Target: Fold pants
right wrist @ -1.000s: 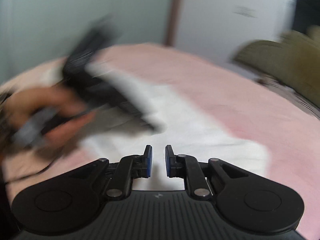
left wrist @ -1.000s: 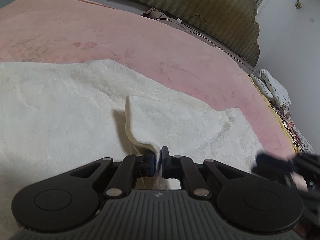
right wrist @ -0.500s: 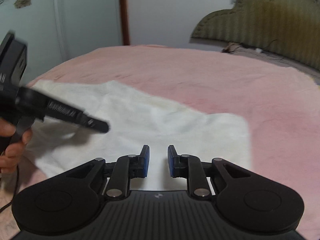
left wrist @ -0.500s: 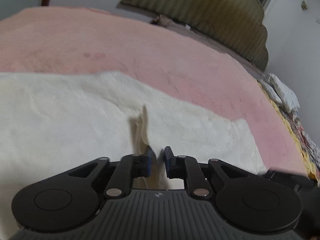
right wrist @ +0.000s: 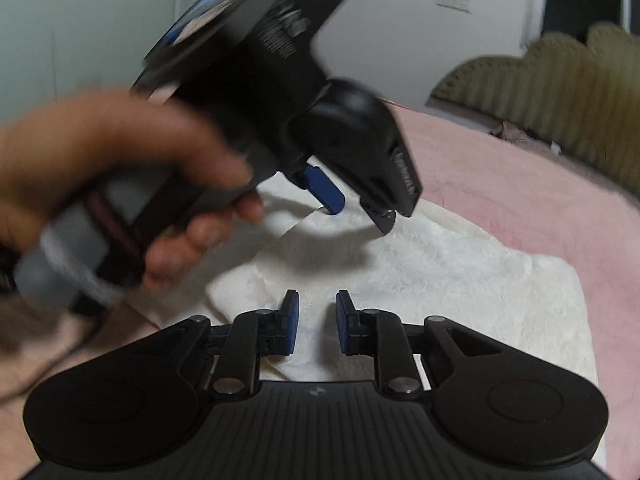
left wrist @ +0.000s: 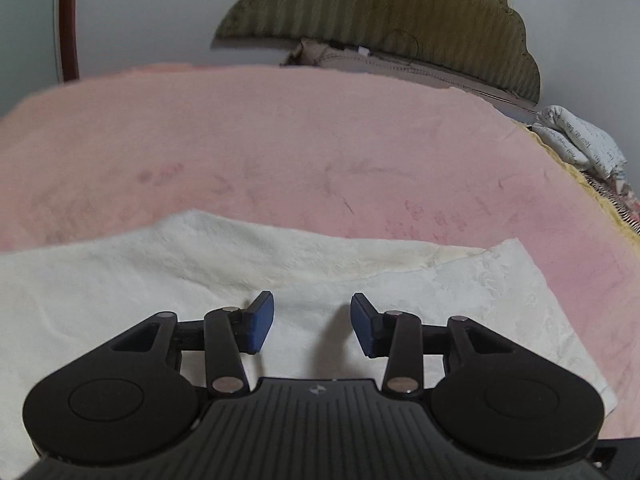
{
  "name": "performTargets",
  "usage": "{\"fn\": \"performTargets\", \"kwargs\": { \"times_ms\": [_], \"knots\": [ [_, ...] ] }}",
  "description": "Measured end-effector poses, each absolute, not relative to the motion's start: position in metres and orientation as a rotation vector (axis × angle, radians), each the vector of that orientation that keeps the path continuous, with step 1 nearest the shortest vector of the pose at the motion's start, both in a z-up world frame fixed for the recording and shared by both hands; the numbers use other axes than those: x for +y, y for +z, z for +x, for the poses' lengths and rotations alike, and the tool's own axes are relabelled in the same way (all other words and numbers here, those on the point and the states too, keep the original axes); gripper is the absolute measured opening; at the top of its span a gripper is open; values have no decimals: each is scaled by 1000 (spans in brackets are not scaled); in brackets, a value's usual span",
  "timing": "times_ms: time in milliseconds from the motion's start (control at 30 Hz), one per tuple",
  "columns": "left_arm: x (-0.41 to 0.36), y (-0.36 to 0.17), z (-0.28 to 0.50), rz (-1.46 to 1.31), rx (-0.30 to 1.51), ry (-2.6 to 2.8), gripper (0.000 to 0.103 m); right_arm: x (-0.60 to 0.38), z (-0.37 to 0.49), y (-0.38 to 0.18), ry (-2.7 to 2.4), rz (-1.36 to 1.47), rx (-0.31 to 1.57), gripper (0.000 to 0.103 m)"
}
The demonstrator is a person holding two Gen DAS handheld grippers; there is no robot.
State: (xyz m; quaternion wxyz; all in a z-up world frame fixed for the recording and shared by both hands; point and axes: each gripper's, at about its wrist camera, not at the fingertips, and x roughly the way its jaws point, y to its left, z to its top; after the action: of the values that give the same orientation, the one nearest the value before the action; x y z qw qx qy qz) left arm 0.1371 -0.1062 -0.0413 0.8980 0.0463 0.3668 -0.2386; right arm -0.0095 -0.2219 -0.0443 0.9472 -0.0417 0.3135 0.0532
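A wide bed (left wrist: 320, 152) covered in a soft pink blanket fills both wrist views, with an olive padded headboard (left wrist: 400, 20) against a pale wall behind it. A crumpled printed cloth (left wrist: 580, 140) sits at the bed's far right edge.

On the blanket, near the front edge, lie the pants (left wrist: 160, 280), cream-white and plush. They appear already folded into a thick, roughly rectangular stack, with an upper layer whose edge runs diagonally across the right side.

A person's hand (right wrist: 120, 184) holds the left claw (right wrist: 360, 208) just above the pants; it is motion-blurred in the right wrist view. Its jaws have just been opening and stand well apart, with nothing between them; one blue pad (left wrist: 260, 320) shows clearly, and only flat fabric lies below.

The right claw (right wrist: 316, 320) hovers low over the near part of the pants. Its jaws stand a narrow gap apart, not pressing on the cloth.

Judging from this, a fold has just been laid down and released. The next move probably calls for both claws to take hold of one end of the stack, pinching all layers together, then to carry it over evenly, so the layers stay aligned rather than sliding on the plush surface.
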Motion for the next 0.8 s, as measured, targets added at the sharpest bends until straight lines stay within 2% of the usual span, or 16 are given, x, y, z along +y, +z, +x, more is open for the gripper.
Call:
{"fn": "performTargets", "kwargs": {
  "times_ms": [33,67,100,267,367,700,800],
  "knots": [
    [-102,-39,133,109,737,-467,58,-223,-12,-42,128,-72,627,20],
    [-98,-38,131,113,720,-442,77,-223,-14,-42,148,-63,631,20],
    [-92,-38,129,120,714,-415,88,-221,-13,-45,144,-72,645,20],
    [-48,-34,118,59,732,-329,91,-229,-14,-45,124,1,647,20],
    [-29,-33,110,63,727,-292,98,-223,-19,-46,122,-20,635,20],
    [45,-33,82,94,690,-34,100,-213,-18,-44,109,16,602,20],
    [63,-45,87,98,735,-16,102,-211,-13,-49,82,17,581,20]
  ]
}}
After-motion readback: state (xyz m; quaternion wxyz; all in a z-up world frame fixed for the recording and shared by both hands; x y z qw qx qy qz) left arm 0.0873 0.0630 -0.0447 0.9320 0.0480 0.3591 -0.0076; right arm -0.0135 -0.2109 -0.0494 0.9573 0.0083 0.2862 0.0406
